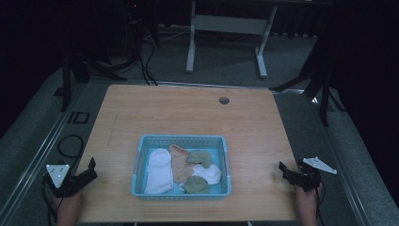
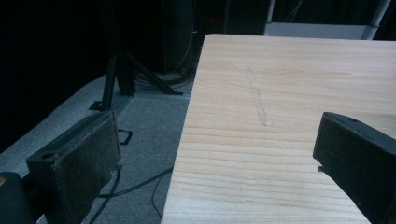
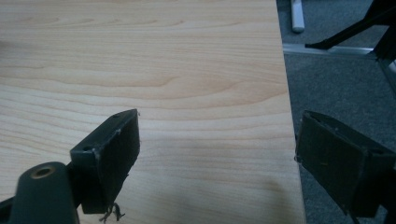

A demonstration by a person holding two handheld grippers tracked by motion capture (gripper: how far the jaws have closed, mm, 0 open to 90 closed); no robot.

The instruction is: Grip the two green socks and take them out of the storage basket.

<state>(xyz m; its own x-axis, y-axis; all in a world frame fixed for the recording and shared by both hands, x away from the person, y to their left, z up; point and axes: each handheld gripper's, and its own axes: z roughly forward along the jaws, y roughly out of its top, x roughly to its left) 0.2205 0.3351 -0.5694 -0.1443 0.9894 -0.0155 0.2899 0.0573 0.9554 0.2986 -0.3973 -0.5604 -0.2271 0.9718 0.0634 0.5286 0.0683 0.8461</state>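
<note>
A light wooden desk [image 1: 188, 113] with a small round cable hole [image 1: 224, 100] toward one o'clock of its top stands on grey carpet [image 1: 226, 59] in a dim room whose edges fall off into black. At twelve o'clock beyond it stands a white-framed table [image 1: 226, 23] on two splayed feet, while black stand legs [image 1: 310, 80] brace the floor at two o'clock and more black stands [image 1: 70, 66] with loose cables [image 1: 148, 66] sit at ten and eleven o'clock. A pale metal rail [image 1: 37, 155] runs along the floor at nine o'clock, with a cable loop [image 1: 70, 146] lying beside it.
</note>
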